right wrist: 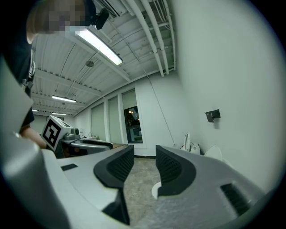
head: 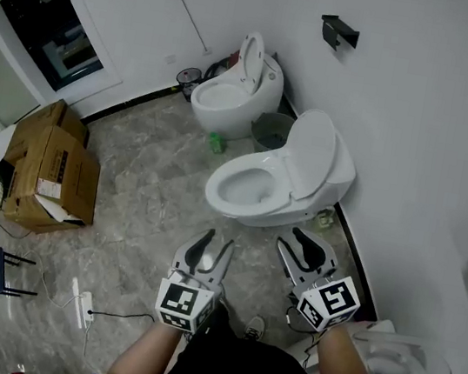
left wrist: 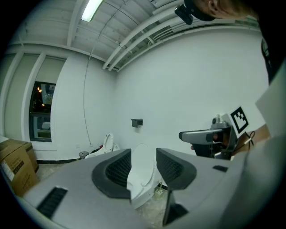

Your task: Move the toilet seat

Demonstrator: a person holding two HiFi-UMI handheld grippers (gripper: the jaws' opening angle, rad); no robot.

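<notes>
A white toilet [head: 255, 196] stands by the right wall, its bowl uncovered and its lid [head: 310, 154] tilted up against the tank. In the head view, my left gripper [head: 218, 243] hovers just short of the bowl's front. My right gripper [head: 294, 241] is beside it, close to the bowl's near right side. Both are open and hold nothing. In the left gripper view, the toilet [left wrist: 142, 179] shows through the gap of the left gripper [left wrist: 144, 167], with the right gripper [left wrist: 190, 135] off to the right. In the right gripper view, the right gripper [right wrist: 144, 167] frames floor and a bit of bowl rim [right wrist: 155, 191].
A second toilet [head: 231, 93] stands at the back and a third [head: 403, 367] is at my lower right. A grey bin [head: 269, 130] and a green bottle [head: 215, 143] sit between the toilets. Cardboard boxes [head: 48, 165] and a power strip [head: 82, 303] lie to the left.
</notes>
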